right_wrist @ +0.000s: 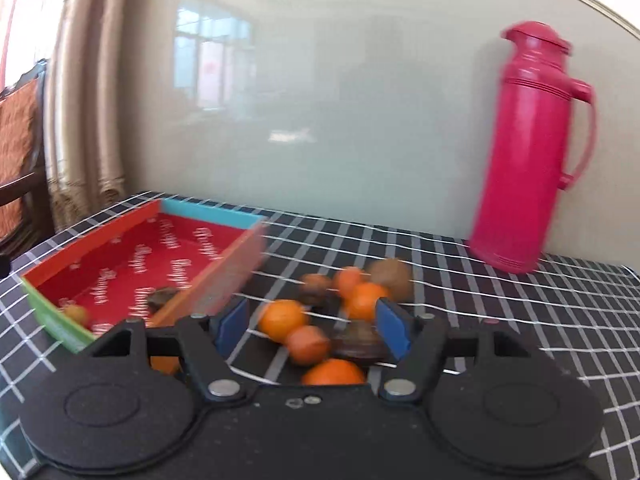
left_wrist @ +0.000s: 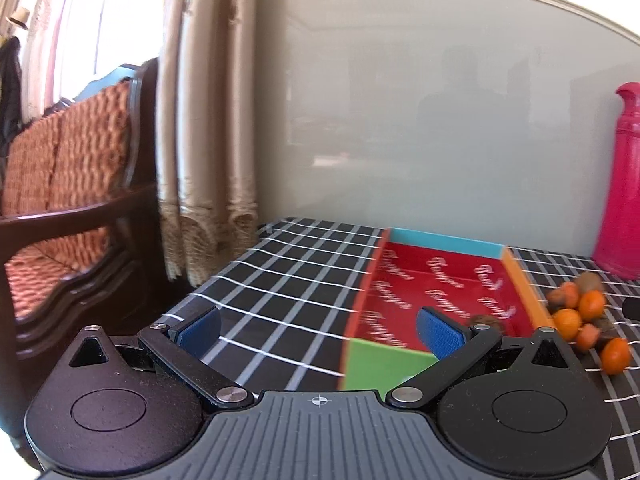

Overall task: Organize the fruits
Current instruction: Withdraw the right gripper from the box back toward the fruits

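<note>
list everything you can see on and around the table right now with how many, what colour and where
tray: one, red floor with white lettering, walls of red, blue, orange and green, left part of the table
fruits in tray: two, one dark brown, one yellowish, near its front end
oranges: about six, orange, heaped on the cloth right of the tray
brown fruits: several, brown to dark brown, mixed into that heap; blur hides the exact count
thermos: one, pink-red, upright at the back right by the wall
tablecloth: one, black with white grid, covering the table
curtain: beige, left of the table
wooden sofa: one, dark frame, orange cushions, far left
left gripper: black, blue pads, open, over the tray's near end
right gripper: black, blue pads, open, over the heap
</note>
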Available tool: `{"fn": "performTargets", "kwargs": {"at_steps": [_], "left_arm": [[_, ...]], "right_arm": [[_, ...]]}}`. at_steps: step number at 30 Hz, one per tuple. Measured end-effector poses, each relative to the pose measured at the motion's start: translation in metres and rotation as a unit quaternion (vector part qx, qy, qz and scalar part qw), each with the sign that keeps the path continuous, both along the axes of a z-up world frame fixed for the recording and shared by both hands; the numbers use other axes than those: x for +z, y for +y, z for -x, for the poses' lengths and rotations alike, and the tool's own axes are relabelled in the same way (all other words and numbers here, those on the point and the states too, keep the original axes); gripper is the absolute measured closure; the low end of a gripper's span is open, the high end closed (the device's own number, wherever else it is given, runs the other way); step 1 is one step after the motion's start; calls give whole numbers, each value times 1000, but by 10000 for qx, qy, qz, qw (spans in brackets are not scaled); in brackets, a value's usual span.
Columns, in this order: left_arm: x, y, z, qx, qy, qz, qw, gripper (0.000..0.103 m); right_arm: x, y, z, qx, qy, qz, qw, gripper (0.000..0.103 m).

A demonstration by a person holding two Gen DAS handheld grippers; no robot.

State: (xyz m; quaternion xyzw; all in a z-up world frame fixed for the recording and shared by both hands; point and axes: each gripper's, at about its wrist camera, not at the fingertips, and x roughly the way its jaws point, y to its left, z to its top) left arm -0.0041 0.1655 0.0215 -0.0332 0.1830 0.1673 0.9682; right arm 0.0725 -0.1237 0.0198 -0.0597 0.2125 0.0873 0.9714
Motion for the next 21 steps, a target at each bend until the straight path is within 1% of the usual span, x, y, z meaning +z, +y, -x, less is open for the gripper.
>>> {"fn": "performTargets", "kwargs": {"at_steps": [3, 6, 8, 12, 16, 19, 21], "left_arm": [[0, -15, -4, -246, 4, 50, 9997, 0], [1, -38, -7, -482, -1, -145, 9987, 0], [1, -50, -9, -627, -11, -183, 9979, 0], [4, -69, -12, -626, -146, -199, 9977, 0], [4, -84, -17, -725, -214, -87, 9971, 0], [4, -100, -21, -791, -212, -149, 9965, 0], [3, -111, -25, -910, -134, -176, 9956, 0]], "right_arm": [[0, -22, 2, -219, 9, -43, 9997, 32], [0, -39, 4, -368, -17, -75, 9993, 32], [0, -49, 5, -456, -13, -67, 9989, 32], [0, -68, 8, -594, -20, -98, 9982, 31], [0, -85, 13, -712, -36, -115, 9974, 31], [-1, -96, 15, -804, -20, -117, 9967, 31], [-1, -105, 19, -886, -38, -114, 9960, 31]]}}
